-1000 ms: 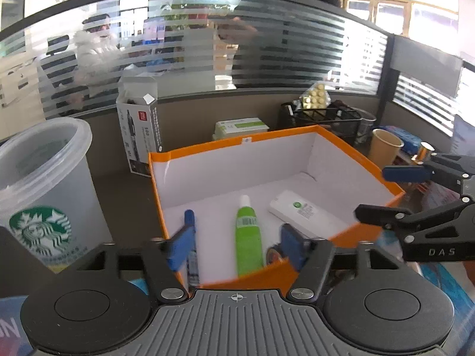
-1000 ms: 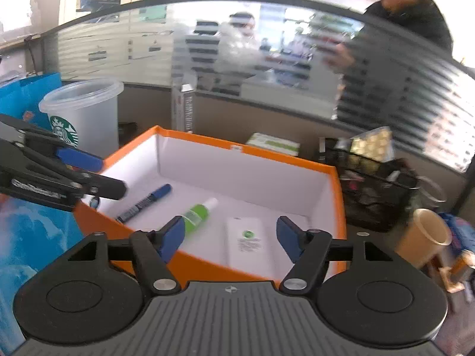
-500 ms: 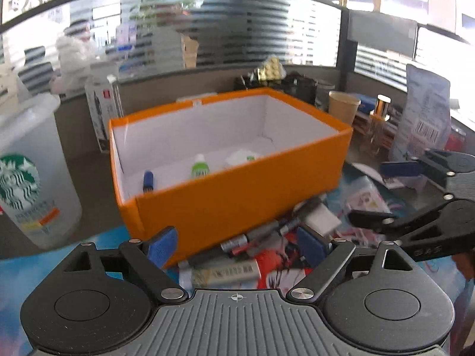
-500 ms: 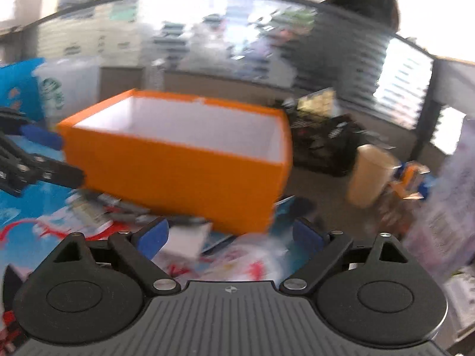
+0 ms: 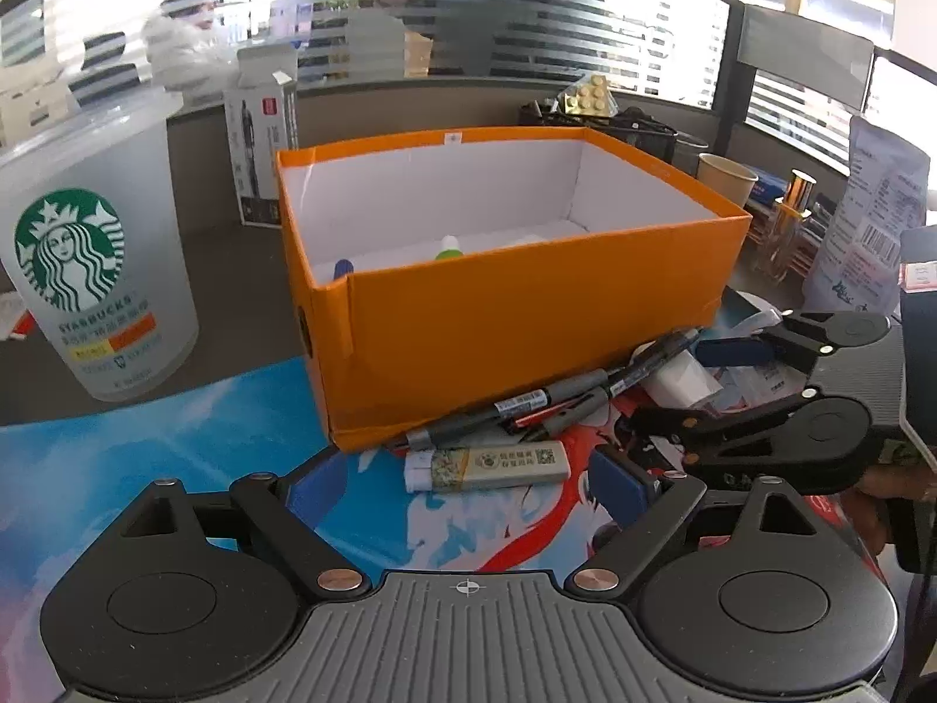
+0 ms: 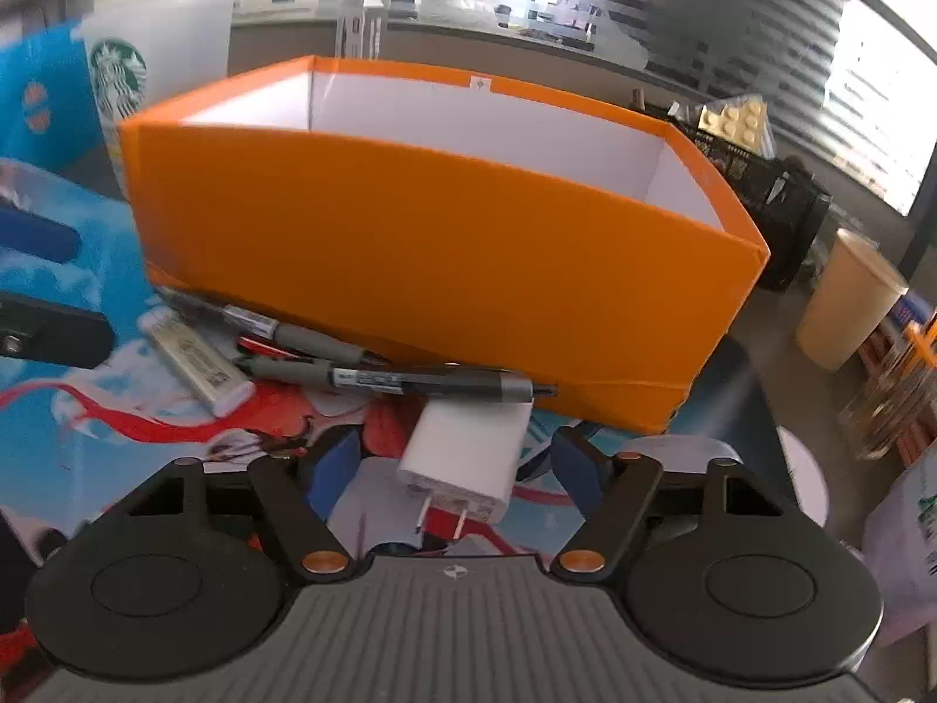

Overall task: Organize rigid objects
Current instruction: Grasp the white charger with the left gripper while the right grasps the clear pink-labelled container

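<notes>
An orange box (image 5: 527, 316) with a white inside stands on a printed mat; it also shows in the right wrist view (image 6: 433, 258). A blue marker (image 5: 342, 268) and a green-capped tube (image 5: 450, 246) lie inside. Several grey-and-black pens (image 5: 544, 398) and a lighter (image 5: 489, 463) lie against its front wall. My left gripper (image 5: 462, 486) is open, low over the mat, with the lighter just ahead of its fingers. My right gripper (image 6: 454, 463) is open, its fingers on either side of a white plug charger (image 6: 468, 457). The pens (image 6: 375, 378) and lighter (image 6: 196, 360) lie to its left.
A frosted Starbucks cup (image 5: 88, 252) stands left of the box. A pen carton (image 5: 260, 158) stands behind it. A paper cup (image 5: 726, 176), a black wire basket (image 5: 615, 123), bottles and a printed bag (image 5: 872, 234) crowd the right side. The right gripper shows in the left wrist view (image 5: 685, 386).
Both grippers have dropped from above the box down to the mat in front of it. The right gripper now straddles the white charger; the left now faces the lighter.
</notes>
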Demonstrator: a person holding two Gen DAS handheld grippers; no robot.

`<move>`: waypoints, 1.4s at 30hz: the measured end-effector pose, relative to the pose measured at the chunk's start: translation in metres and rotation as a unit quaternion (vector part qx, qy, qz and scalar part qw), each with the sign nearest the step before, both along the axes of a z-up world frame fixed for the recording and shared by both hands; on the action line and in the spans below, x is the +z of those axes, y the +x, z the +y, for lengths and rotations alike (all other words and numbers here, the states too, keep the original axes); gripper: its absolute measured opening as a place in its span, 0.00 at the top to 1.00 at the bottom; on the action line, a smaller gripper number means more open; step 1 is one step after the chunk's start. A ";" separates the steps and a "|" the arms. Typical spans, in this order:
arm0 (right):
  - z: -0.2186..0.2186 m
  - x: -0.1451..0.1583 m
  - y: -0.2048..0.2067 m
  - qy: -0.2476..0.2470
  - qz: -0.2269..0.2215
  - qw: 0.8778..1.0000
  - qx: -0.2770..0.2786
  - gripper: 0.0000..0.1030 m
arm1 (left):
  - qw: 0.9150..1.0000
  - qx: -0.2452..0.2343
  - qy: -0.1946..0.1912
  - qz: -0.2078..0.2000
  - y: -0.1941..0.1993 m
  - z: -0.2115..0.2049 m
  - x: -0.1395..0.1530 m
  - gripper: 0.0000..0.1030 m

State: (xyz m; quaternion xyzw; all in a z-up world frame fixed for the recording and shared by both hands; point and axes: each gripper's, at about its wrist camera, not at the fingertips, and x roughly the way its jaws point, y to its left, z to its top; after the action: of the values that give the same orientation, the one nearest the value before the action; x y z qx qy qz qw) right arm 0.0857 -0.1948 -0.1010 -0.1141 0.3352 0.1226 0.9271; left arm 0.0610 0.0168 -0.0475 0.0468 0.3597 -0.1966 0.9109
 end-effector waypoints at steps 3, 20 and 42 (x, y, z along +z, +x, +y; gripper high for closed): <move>0.000 0.002 0.000 0.016 0.011 1.000 0.002 0.53 | 1.000 -0.003 -0.001 0.006 0.002 0.000 -0.004 0.12; 0.018 0.008 -0.065 0.043 0.061 0.990 0.117 0.61 | 0.999 0.000 0.040 0.029 0.006 -0.018 -0.023 0.10; -0.016 0.036 -0.101 0.065 0.006 0.990 0.125 0.55 | 0.999 -0.019 0.044 -0.014 -0.002 -0.029 -0.015 0.07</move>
State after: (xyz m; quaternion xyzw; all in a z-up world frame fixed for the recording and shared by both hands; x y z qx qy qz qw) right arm -0.0149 -0.2112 -0.0649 -0.0942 0.3150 0.2595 0.9080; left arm 0.0592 -0.0120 -0.0624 0.0968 0.3545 -0.1971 0.9089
